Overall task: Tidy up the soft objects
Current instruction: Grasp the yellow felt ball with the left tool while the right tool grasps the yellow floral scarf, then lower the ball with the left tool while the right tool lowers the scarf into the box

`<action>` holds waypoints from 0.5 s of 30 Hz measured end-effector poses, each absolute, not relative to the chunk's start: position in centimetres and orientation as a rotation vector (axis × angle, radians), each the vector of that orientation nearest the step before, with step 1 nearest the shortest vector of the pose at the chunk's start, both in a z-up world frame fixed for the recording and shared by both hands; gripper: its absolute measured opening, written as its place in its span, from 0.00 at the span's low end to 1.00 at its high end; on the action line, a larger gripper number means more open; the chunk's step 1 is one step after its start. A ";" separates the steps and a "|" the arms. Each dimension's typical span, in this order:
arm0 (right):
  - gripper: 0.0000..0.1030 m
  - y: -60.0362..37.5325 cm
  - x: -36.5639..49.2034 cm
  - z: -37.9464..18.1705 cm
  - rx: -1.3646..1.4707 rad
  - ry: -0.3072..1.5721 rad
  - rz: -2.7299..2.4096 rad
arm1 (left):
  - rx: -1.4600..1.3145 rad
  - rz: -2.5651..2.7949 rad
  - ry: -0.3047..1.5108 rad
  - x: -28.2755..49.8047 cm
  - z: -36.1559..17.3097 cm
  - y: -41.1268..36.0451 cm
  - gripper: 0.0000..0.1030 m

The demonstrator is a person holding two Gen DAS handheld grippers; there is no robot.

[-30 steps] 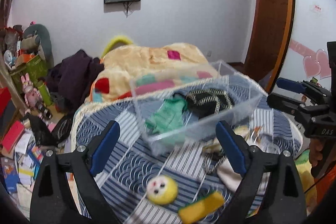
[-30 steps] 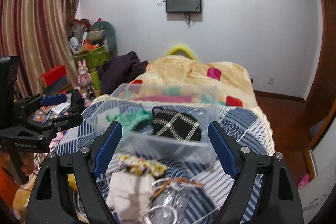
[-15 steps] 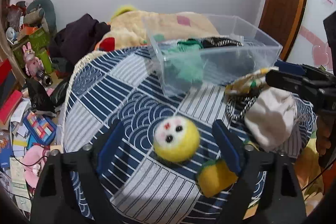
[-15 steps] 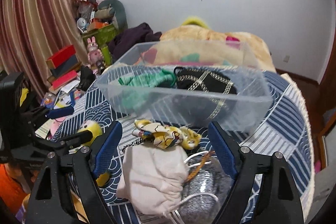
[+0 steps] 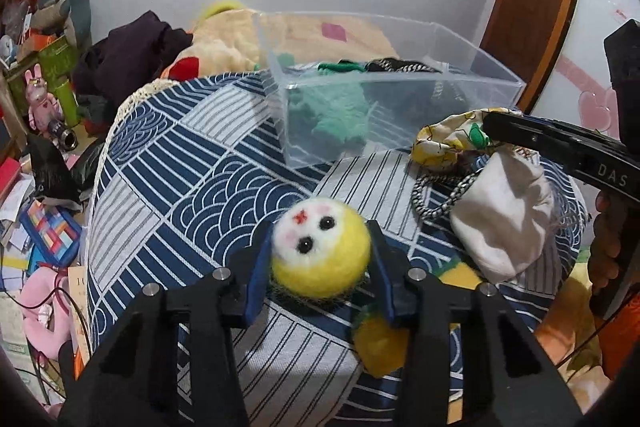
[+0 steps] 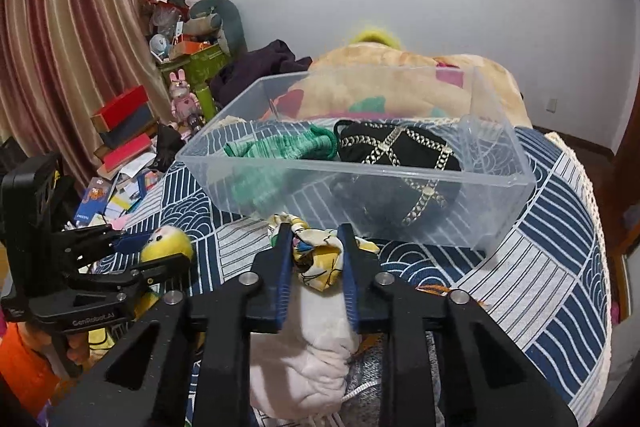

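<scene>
My left gripper (image 5: 318, 267) is shut on a round yellow plush ball with a white face (image 5: 320, 251), low on the blue patterned bedspread (image 5: 180, 195). It also shows in the right wrist view (image 6: 166, 245). My right gripper (image 6: 316, 259) is shut on a yellow patterned cloth scrunchie (image 6: 318, 261), also in the left wrist view (image 5: 448, 143), just in front of the clear plastic bin (image 6: 500, 183). The bin holds a green knit item (image 6: 280, 147) and a black pouch with gold chain (image 6: 396, 151). A white cloth pouch (image 5: 506, 219) lies under the right gripper.
A second yellow plush piece (image 5: 378, 347) lies under the left gripper's right finger. A black-and-white cord (image 5: 440, 199) lies by the white pouch. A beige quilt (image 6: 400, 91) lies behind the bin. Books and toys (image 5: 40, 219) clutter the floor left of the bed.
Both grippers came down and forward toward the bedspread. The left one closed on the yellow plush ball. The right one closed on the yellow patterned scrunchie.
</scene>
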State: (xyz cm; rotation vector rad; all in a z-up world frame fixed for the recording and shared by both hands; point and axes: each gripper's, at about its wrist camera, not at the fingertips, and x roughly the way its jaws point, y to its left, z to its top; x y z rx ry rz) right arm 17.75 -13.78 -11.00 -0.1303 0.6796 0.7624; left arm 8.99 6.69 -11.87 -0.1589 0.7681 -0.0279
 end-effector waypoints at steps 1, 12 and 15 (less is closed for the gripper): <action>0.17 -13.9 17.6 -10.7 -0.128 0.671 0.763 | -0.155 -0.027 0.761 8.9 -11.6 6.6 0.43; 0.16 -16.8 15.9 -6.2 -0.070 0.537 0.770 | -0.131 -0.039 0.636 8.4 -6.3 6.4 0.43; 0.16 -17.6 15.6 -4.9 -0.056 0.495 0.767 | -0.123 -0.045 0.601 8.6 -4.9 6.2 0.43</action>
